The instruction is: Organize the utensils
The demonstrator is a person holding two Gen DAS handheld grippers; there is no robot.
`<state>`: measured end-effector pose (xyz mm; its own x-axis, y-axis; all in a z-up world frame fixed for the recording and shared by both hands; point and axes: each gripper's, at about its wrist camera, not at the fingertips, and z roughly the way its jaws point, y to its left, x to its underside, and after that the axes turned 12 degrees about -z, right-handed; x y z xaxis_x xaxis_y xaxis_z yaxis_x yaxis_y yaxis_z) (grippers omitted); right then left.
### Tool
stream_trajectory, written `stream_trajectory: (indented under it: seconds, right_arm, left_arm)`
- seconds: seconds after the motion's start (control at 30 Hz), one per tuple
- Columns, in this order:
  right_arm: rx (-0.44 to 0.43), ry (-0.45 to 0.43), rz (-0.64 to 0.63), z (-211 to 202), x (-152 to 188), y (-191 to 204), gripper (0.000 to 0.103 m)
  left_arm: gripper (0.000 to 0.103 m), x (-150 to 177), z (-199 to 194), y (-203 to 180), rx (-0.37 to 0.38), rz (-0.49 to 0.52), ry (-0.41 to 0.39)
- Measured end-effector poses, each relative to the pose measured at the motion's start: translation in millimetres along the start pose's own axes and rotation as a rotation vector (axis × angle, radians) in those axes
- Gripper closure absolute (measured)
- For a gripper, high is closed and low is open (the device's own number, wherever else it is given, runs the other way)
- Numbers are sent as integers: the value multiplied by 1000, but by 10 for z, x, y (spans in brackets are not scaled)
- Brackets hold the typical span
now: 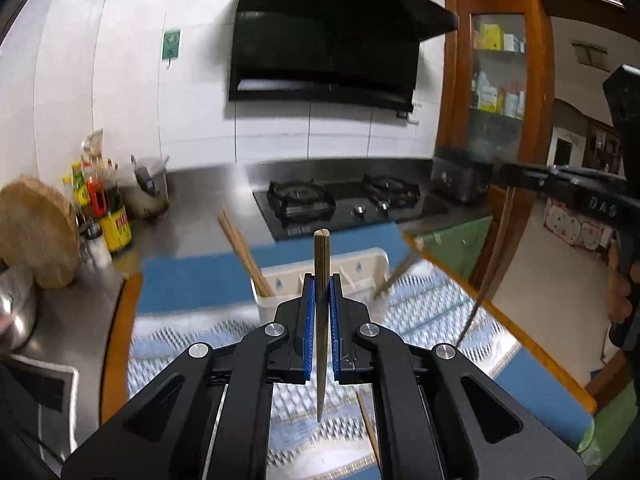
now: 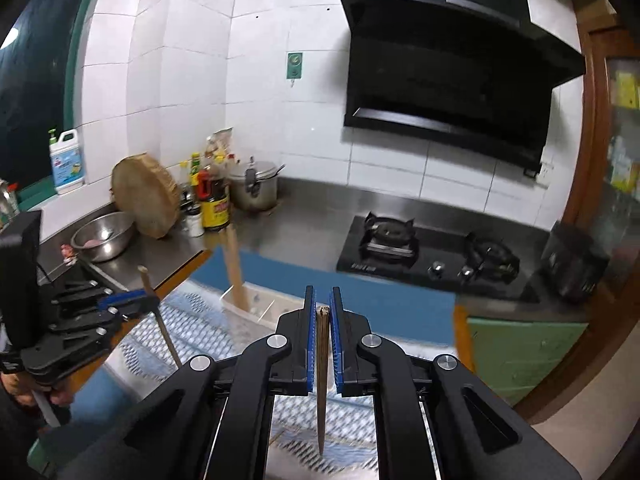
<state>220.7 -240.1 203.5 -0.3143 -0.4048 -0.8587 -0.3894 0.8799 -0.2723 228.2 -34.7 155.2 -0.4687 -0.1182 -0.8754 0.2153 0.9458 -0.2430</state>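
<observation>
My left gripper is shut on a wooden chopstick that stands upright between the blue pads, above the patterned mat. My right gripper is shut on another wooden chopstick, also upright. A white divided utensil tray lies just beyond the left gripper, with a pair of chopsticks leaning out of its left compartment. The tray and that leaning pair also show in the right wrist view. The left gripper with its chopstick shows at the left there. One loose chopstick lies on the mat.
A blue patterned mat covers a wooden board beside the steel counter. A gas hob sits behind it. Sauce bottles, a pressure cooker, a round chopping block and a steel bowl stand at the left.
</observation>
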Motion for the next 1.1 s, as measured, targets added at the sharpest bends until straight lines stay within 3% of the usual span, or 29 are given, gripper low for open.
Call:
stream_trajectory:
  seconds: [0.3, 0.53, 0.7, 1.0, 1.07, 1.1]
  right_arm:
    - [49, -26, -14, 408, -361, -270, 96]
    - [34, -76, -27, 621, -586, -271, 96]
    - [6, -91, -31, 778, -605, -197, 96]
    - [-43, -8, -3, 1118, -390, -129, 96]
    - [-43, 4, -6, 1140, -337, -109, 90]
    - [-42, 6, -9, 1133, -316, -101, 82]
  left_arm:
    - [97, -684, 75, 25, 17, -44, -174]
    - [97, -874, 301, 73, 19, -73, -243]
    - [97, -816, 536, 192, -3, -90, -232]
    - [96, -534, 814, 374, -65, -89, -124]
    - [94, -479, 805, 380, -76, -86, -117]
    - [94, -445, 786, 377, -91, -82, -119]
